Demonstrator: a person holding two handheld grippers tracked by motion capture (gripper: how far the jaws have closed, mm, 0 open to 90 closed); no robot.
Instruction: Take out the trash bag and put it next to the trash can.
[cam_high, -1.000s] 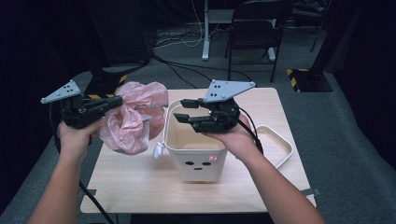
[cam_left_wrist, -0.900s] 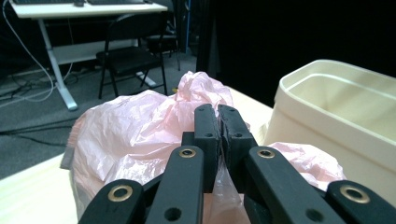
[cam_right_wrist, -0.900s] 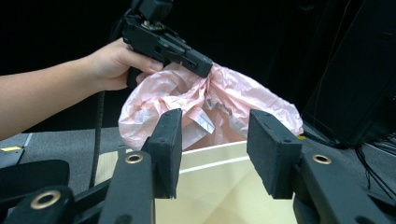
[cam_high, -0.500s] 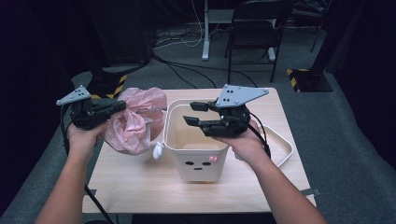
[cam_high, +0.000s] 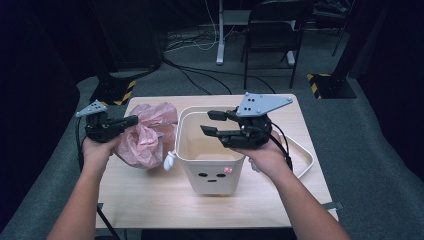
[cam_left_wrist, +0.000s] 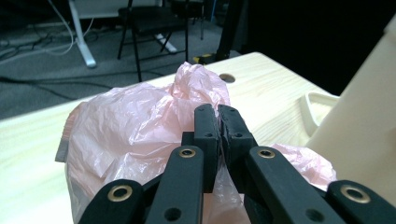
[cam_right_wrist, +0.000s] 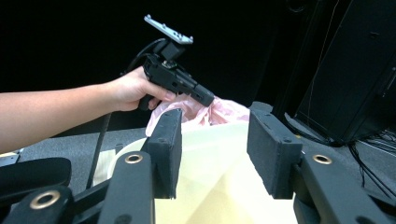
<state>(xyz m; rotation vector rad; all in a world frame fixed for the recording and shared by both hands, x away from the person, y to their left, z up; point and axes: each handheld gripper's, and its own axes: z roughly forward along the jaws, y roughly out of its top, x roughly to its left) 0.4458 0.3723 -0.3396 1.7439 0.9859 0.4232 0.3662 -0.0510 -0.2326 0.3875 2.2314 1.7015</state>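
My left gripper (cam_high: 131, 120) pinches the pink plastic bag (cam_high: 145, 137) beside the bin (cam_high: 210, 165) — light, limp, slippery (grip a bunched fold) — while my right gripper (cam_high: 212, 123) hovers spread, empty, over the bin.

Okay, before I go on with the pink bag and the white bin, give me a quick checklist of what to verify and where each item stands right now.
1. Left gripper has the pink plastic bag pinched: ok, jaws shut on a fold of the film.
2. Right gripper free to help: ok, jaws apart with nothing between them, above the bin's opening.
3. White bin upright on the table: ok.
4. Bin interior free for the bag: ok as far as it shows; the bottom is partly hidden.
5. Bag mouth found and spread: cannot tell, the bag is crumpled.
6. Bag clear of the bin rim: not ok, it lies against the bin's left side.
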